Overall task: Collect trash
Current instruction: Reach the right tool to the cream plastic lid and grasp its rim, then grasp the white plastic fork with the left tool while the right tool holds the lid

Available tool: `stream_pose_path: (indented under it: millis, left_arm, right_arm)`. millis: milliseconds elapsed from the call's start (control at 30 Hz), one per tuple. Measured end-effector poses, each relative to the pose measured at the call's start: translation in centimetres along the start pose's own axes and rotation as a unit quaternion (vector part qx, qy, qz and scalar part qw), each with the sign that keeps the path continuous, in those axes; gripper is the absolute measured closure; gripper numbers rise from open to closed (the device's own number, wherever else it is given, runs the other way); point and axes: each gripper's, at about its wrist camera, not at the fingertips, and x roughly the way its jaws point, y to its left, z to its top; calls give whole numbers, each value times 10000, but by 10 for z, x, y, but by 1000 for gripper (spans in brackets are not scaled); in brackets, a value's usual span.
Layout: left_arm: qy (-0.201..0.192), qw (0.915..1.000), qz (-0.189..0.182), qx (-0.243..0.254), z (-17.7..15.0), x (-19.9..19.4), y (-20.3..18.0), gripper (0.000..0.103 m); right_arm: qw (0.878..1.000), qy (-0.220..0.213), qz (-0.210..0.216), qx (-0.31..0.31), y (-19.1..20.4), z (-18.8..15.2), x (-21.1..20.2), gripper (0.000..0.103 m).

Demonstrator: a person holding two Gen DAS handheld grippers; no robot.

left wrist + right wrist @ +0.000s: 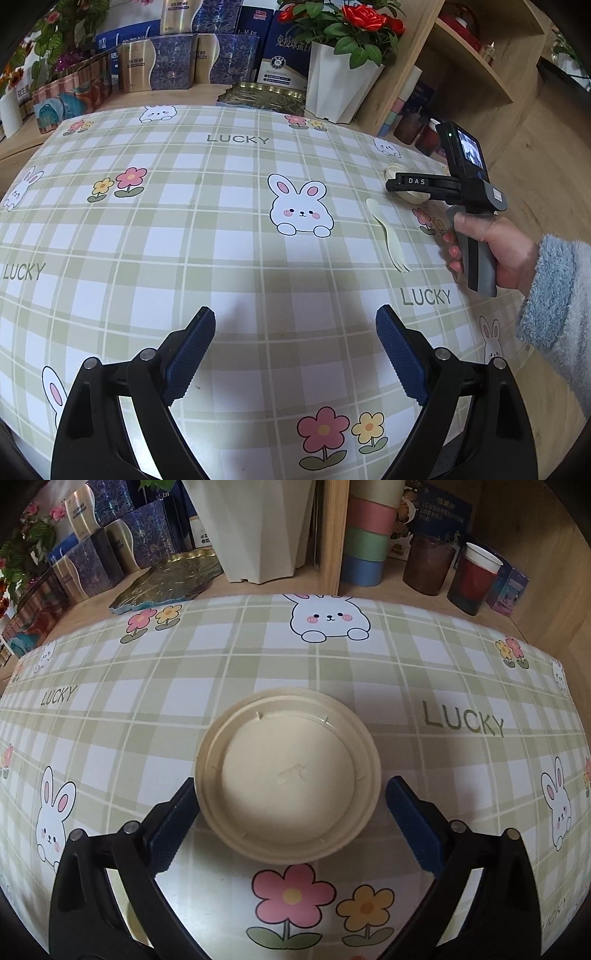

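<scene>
Right wrist: lid [288,775] between spread right tool [291,812] pads.

Cream lid [288,775] on green-checked tablecloth [258,657] printed with rabbits and flowers.

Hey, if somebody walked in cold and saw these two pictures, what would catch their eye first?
Probably the cream round lid lying flat on the bunny-and-flower checked tablecloth, framed between the open right tongs. Next, the pale plastic fork lying beside the hand that holds those tongs, at the table's right side. Behind, red roses in a white pot stand out.
</scene>
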Motion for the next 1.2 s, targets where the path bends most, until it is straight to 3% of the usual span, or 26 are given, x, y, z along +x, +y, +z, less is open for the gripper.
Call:
stream_pose_path:
  millis: [67, 200, 367, 533, 800, 1000, 1200]
  left_arm:
    - [4, 10000, -10, 42, 1, 2, -4, 16]
    - [-3, 9998, -42, 193, 4, 5, -14, 16]
    - [18, 9982, -141, 579, 14, 16, -38, 17]
    - [110, 9972, -232, 703, 33, 42, -66, 23]
    - [410, 9955, -165, 839, 62, 97, -107, 39]
    - [619, 9930, 331, 945, 73, 132, -125, 62]
    - [629, 9912, 717, 917, 73, 149, -133, 62]
  right_arm:
    - [10000, -40, 73, -13, -2, 0, -1, 16]
    - [9994, -47, 335, -63, -4, -1, -9, 18]
    - [9967, -353, 718, 140, -13, -17, -38, 18]
    - [9930, -633, 957, 270, -35, -40, -72, 18]
    - [9897, -1024, 884, 466, -85, -67, -117, 18]
    - [9869, -1125, 898, 732, -107, -87, -132, 18]
    - [9873, -1112, 902, 695, -105, -97, -138, 18]
